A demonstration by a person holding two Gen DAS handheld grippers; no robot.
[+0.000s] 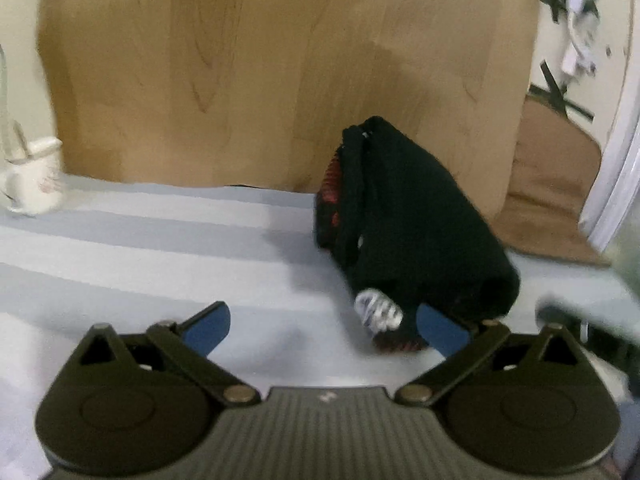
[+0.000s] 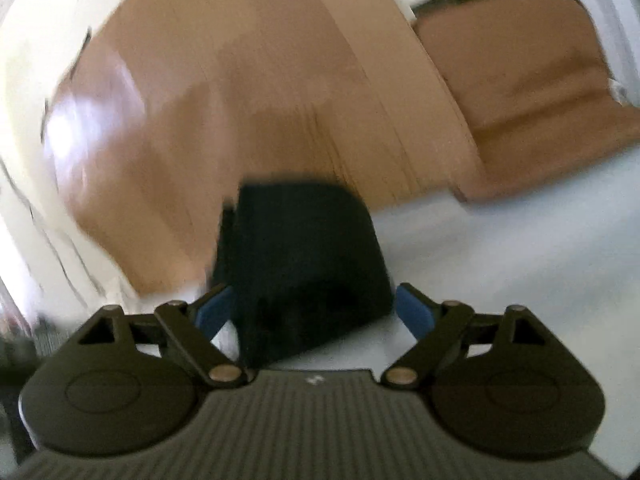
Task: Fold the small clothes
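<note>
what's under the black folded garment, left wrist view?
The black folded garment lies on the pale striped sheet. Red-and-black patterned fabric and a white printed patch peek out at its edges. Anything deeper is covered.

my left gripper (image 1: 322, 326) points down at a slant, its jaws spread as wide as they go, with nothing pressed between the blue pads (image 1: 210, 326). the right-hand pad lies just beside dark cloth, though contact is unclear. my right gripper (image 2: 316, 312) tilts down less steeply, jaws also wide. something dark sits between its pads (image 2: 416, 310), which stand clear of it on both sides.
</note>
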